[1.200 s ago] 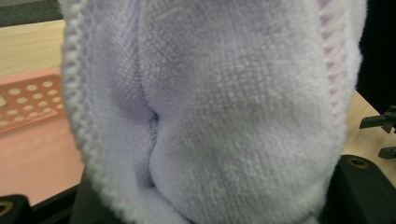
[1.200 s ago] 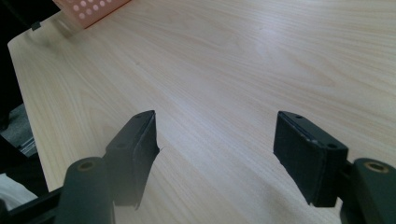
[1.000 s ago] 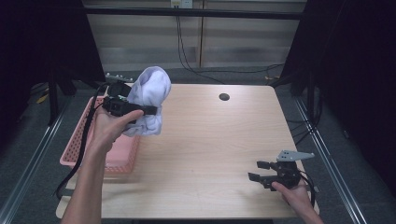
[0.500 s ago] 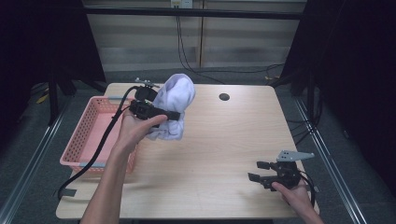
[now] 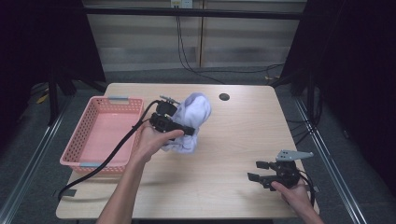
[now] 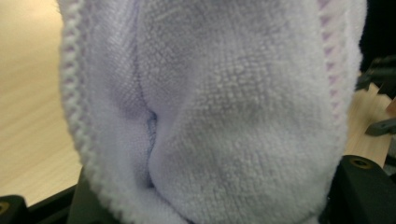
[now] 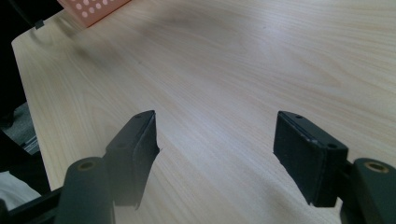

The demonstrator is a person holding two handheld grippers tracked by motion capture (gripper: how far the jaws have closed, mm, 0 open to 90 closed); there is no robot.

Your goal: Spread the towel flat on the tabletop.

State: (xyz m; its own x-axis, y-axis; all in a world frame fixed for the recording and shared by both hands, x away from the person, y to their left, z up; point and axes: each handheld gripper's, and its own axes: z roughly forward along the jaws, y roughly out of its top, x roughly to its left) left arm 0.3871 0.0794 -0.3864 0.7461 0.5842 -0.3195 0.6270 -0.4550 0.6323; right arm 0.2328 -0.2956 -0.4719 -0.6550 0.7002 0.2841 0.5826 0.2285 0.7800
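- At the far left of the high view sits the pink basket, near the table's left edge; its floor looks bare, and no label or writing can be read on it.
- Just right of the basket, the left gripper is clamped on a bunched pale lavender towel — the cloth bulges above and around the jaws, with its lower folds at or just above the wooden table.
- In the left gripper view the towel sits between the jaw bases, a stitched hem down each side; no tag or brand shows on the terry.
- The step in hand looks like carrying the towel out to the middle of the table, probably to lay it down for spreading or folding.
- The next move likely calls for lowering the cloth onto bare wood, letting go, then finding a hem or corner to take hold of.
- Beyond the towel, a small dark round hole marks the tabletop's far side.
- At the right, the right gripper rests near the table's front corner, well apart from the towel — its jaws spread wide with nothing between them, and it would have to cross over to help.
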